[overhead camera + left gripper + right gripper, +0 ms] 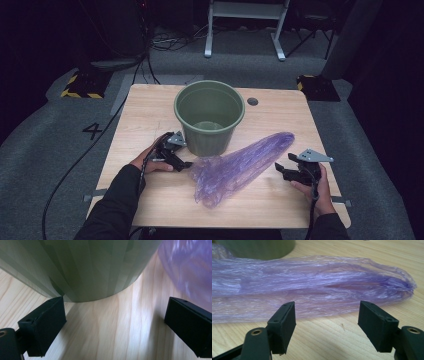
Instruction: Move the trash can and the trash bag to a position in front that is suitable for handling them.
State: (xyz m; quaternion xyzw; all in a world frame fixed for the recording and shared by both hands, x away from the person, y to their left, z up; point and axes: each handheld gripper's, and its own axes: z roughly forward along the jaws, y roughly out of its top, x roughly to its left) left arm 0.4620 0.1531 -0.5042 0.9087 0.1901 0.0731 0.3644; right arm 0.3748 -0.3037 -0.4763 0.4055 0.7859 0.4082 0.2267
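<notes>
Evidently approach step: crumpled purple plastic bag (240, 167) lies flat on wooden bench (150, 107), touching round green plastic bucket (209, 117). Left hand-held gripper (186, 164) wide, empty, near bag's mouth; right hand-held gripper (281, 169) wide, empty, just beside bag. Next likely: both pinch bag's open edge.

A light wooden table (145, 112) is standing on a grey carpeted floor (35, 150), its grain running lengthwise. A small dark round grommet (252, 101) is sitting in the tabletop near the far edge. A white number 4 (92, 131) is lying marked on the carpet just left of the table. Two dark blocks with yellow-and-black hazard stripes are resting beyond the far corners, one at the left (82, 86) and one at the right (316, 86). A black cable (75, 165) is curving across the floor along the left side. A white metal frame (245, 25) is standing farther back, with loose cables (170, 42) tangling beside it.
</notes>
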